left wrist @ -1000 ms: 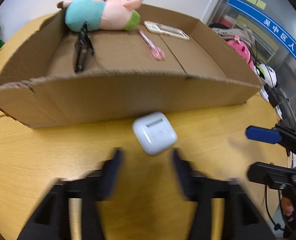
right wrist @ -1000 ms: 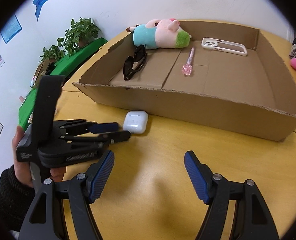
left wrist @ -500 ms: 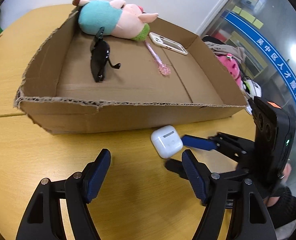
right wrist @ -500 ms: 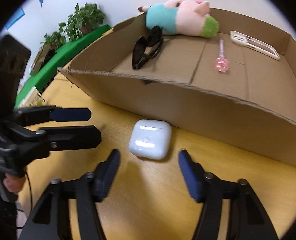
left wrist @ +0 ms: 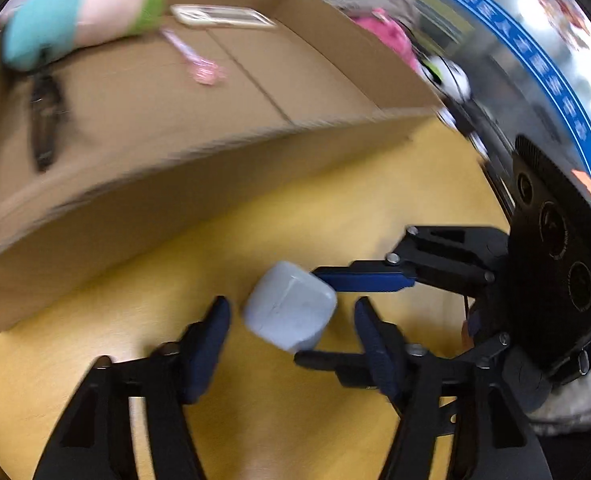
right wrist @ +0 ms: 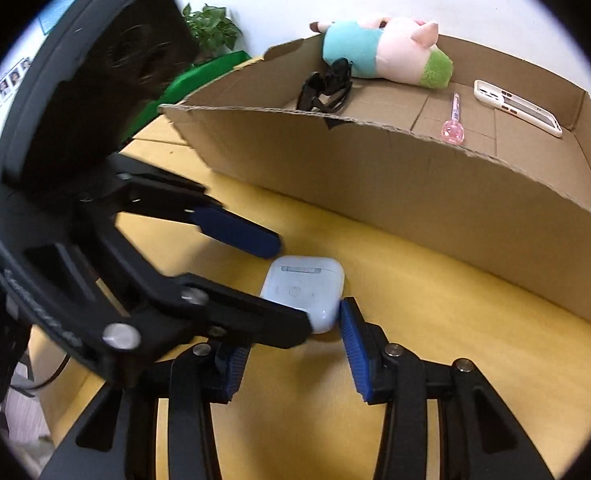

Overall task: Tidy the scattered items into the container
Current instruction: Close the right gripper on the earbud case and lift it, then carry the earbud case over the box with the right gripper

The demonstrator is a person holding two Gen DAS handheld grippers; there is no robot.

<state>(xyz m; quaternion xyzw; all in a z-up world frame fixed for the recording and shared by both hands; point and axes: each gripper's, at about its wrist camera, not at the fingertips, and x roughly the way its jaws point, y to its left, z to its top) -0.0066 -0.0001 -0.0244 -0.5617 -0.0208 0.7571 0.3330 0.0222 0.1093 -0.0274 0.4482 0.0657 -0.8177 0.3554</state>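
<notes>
Both grippers, left (left wrist: pixel 287 320) and right (right wrist: pixel 291 344), closed in, jaws wide around our earbud case (right wrist: pixel 301 294) on the table (right wrist: pixel 435 360); it remains outside the box (right wrist: pixel 415 184), four items already in.

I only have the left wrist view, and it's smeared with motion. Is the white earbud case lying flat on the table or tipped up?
Observer: Flat. The right wrist view shows the earbud case resting on the table, with its round-button face up.
Operator: Is my right tool touching it?
Observer: One pad meets the case's near corner. The other pad is partly hidden behind the left tool.
Operator: What's the dark smear in the cardboard box?
Observer: Folded black sunglasses, lying against the plush pig.
</notes>
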